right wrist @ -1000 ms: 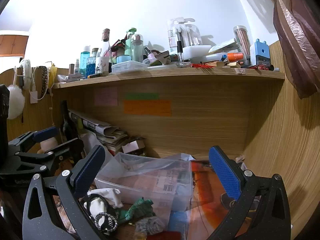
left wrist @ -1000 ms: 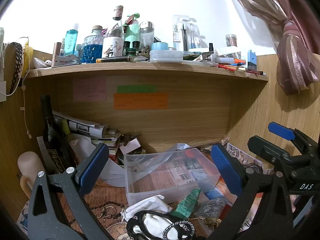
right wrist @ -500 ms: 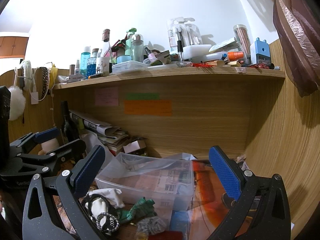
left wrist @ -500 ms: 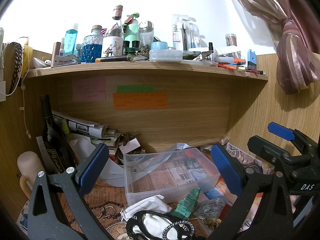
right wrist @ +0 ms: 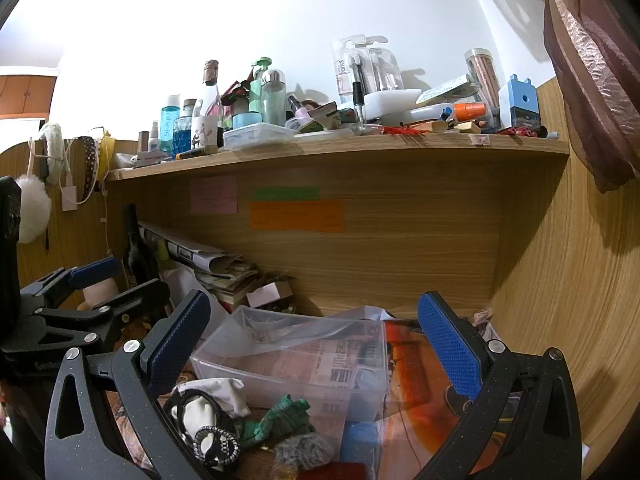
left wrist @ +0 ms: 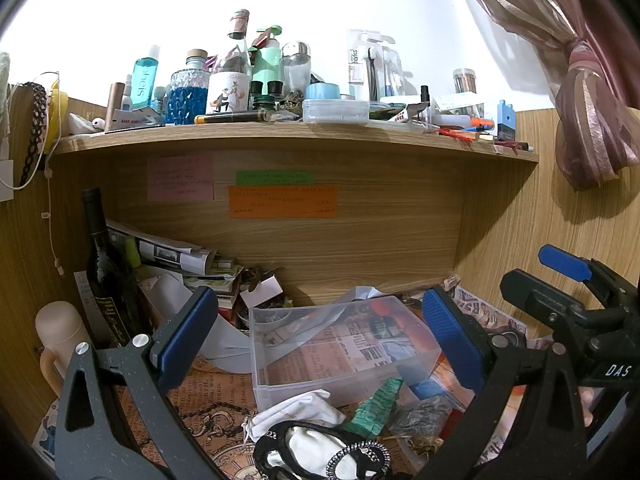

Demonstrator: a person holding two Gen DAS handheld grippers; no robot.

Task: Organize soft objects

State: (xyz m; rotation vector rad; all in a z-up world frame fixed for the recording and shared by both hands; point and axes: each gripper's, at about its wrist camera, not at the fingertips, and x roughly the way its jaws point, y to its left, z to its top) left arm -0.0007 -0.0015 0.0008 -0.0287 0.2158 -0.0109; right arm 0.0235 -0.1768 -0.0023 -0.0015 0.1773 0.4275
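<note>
A clear plastic bin (left wrist: 340, 344) stands on the papered desk under a shelf; it also shows in the right wrist view (right wrist: 296, 356). In front of it lie soft things: a white cloth (left wrist: 296, 410), a black-and-white beaded piece (left wrist: 320, 450), a green knit piece (left wrist: 376, 404) and a grey scrunchie (left wrist: 424, 412). They show in the right wrist view too: cloth (right wrist: 216, 390), green piece (right wrist: 280, 420), grey scrunchie (right wrist: 300, 450). My left gripper (left wrist: 320, 340) is open and empty above them. My right gripper (right wrist: 314, 344) is open and empty, over the bin.
A crowded wooden shelf (left wrist: 280, 130) of bottles hangs above. A dark wine bottle (left wrist: 106, 264), stacked papers (left wrist: 180, 256) and a beige flask (left wrist: 60, 332) stand at the left. Wood panels (right wrist: 560, 280) close the right side. A curtain (left wrist: 588, 120) hangs at upper right.
The right wrist view has shifted slightly; the left gripper seen in it has edged right. Nothing was taken or let go.
</note>
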